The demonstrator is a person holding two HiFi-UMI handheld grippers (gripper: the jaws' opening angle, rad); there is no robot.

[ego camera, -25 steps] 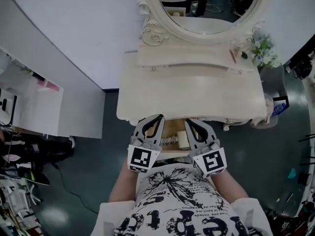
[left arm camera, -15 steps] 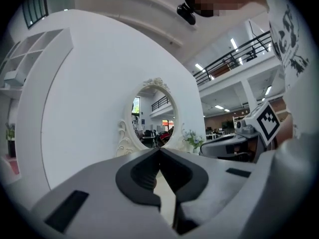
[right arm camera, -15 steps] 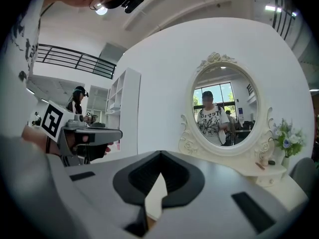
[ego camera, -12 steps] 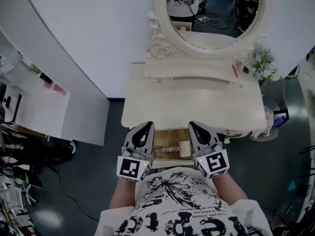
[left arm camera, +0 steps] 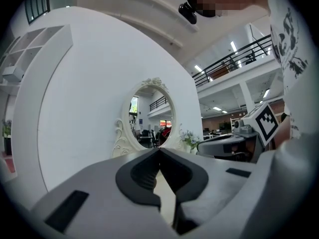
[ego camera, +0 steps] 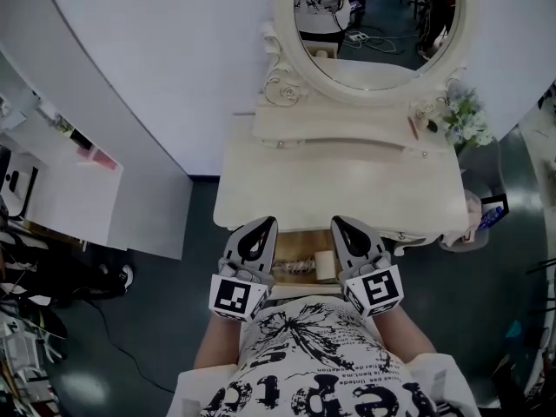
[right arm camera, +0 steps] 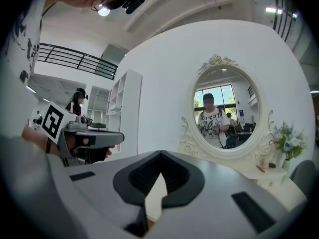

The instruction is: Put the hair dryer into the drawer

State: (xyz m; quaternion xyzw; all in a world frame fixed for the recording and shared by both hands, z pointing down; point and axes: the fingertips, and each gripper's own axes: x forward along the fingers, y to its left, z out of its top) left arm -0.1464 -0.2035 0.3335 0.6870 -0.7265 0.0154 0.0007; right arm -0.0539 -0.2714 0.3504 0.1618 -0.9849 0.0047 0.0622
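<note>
One open drawer [ego camera: 301,239], hair dryer [ego camera: 324,264] inside, coiled cord [ego camera: 290,266]

Both tools match: left gripper [ego camera: 260,224] and right gripper [ego camera: 341,223], smooth grey shells, black ribbed pads [left arm camera: 139,172] lining the jaws, a white marker cube [ego camera: 231,296] with black squares at each rear. Behind them, a white short-sleeved T-shirt [ego camera: 317,359], bold black print.

Head view looks steeply down; both gripper views face the mirror [ego camera: 373,24] [left arm camera: 149,116] [right arm camera: 227,113] levelly.
</note>
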